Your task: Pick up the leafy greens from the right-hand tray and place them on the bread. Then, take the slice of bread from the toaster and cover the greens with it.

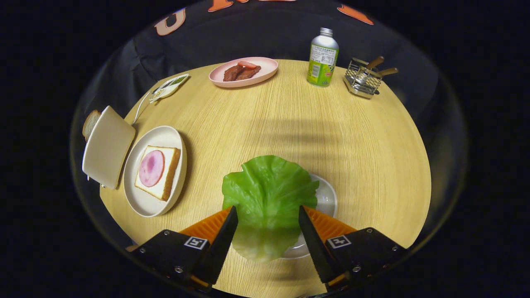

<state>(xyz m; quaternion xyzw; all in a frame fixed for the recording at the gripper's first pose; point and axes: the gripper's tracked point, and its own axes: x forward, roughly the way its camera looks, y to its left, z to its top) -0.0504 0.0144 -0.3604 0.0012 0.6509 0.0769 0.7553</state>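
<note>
Nearest the camera, the black two-finger gripper [268, 225] with orange ribbed backs is standing spread apart, its fingers flanking the near part of the broad, crinkled green lettuce leaf [268, 194] without visibly pressing on it, so the tongs are reading as released rather than clamped. That leaf is lying on the small white tray [327, 198] at the near right of the round pale wooden table [331, 124], overhanging the tray's near left rim. To the left, the white round plate [145, 198] is carrying the square slice of toasted bread [167, 182] topped with a pink round of ham [151, 167], with no greens on it. Just left of that plate, the cream toaster [108, 145] is showing a bread slice [89, 123] at its far end. Judging by this, the task is only beginning: the leaf is waiting to be grasped, carried left and laid down, and the toaster's slice is waiting to cover it
</note>
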